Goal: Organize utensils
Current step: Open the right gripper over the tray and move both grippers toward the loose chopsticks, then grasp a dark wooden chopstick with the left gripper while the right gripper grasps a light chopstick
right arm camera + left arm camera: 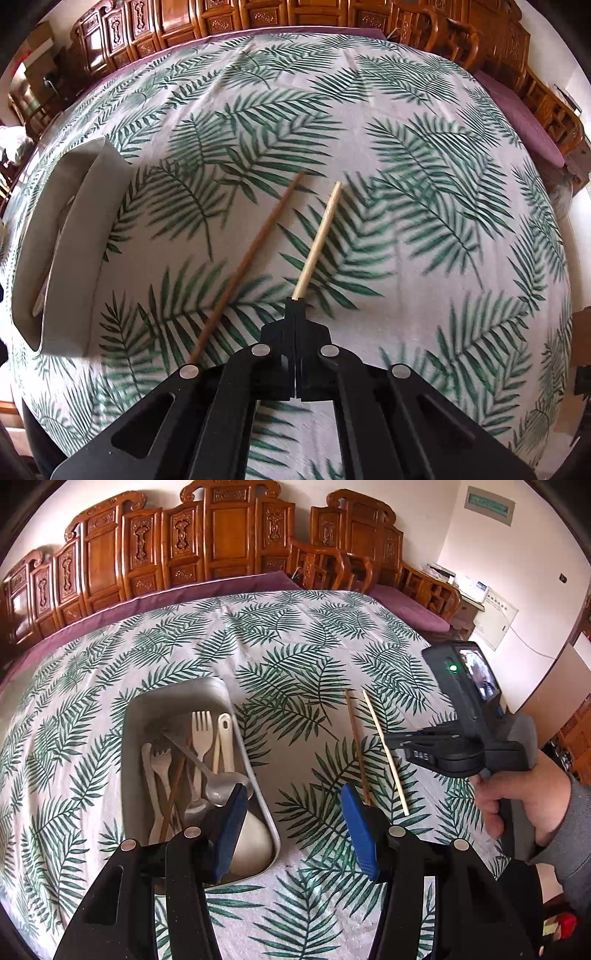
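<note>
- Fingers of the right gripper (296,301) are pressed together on the near end of the pale chopstick (320,236), pointing steeply down at the leaf-print cloth (424,229).
- Right hand (517,797) wraps the handle, well right of the metal tray (129,738).
- Dark chopstick (255,254) lies between tray and pale chopstick.
- Left gripper (293,827) hovers tilted down at the tray's right rim, jaws apart, empty.
- Forks and spoons (201,734) lie inside the tray.

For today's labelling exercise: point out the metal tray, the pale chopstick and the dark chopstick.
metal tray (127,775), left wrist view, left wall.
pale chopstick (320,236), right wrist view, mid-shaft.
dark chopstick (255,254), right wrist view, mid-shaft.
</note>
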Demonstrator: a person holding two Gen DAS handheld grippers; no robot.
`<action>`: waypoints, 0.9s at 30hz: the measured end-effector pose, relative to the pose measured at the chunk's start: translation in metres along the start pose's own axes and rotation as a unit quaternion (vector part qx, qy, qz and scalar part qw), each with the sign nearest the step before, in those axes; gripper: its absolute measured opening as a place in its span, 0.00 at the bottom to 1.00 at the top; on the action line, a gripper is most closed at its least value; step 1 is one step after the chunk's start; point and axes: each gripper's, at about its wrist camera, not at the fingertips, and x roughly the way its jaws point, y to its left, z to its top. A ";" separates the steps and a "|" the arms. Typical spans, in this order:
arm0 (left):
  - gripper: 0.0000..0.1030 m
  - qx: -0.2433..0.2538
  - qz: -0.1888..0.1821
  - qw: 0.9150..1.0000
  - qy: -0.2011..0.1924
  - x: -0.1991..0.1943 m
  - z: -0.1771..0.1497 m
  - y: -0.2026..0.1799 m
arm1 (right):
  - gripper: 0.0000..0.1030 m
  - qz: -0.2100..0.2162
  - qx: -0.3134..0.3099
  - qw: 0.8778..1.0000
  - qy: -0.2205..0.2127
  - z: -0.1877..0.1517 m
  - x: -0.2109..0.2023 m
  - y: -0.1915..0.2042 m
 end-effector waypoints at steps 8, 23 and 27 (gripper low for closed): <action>0.49 0.011 -0.012 1.000 0.016 0.025 0.007 -0.030 | 0.00 0.023 0.016 1.000 -0.005 -0.017 -0.009 -0.026; 0.28 0.047 -0.033 0.996 0.068 0.101 0.014 -0.070 | 0.02 0.045 0.019 0.998 -0.042 -0.021 -0.033 -0.044; 0.24 0.055 -0.033 0.995 0.082 0.121 0.018 -0.077 | 0.03 0.049 0.018 0.998 -0.042 -0.024 -0.034 -0.047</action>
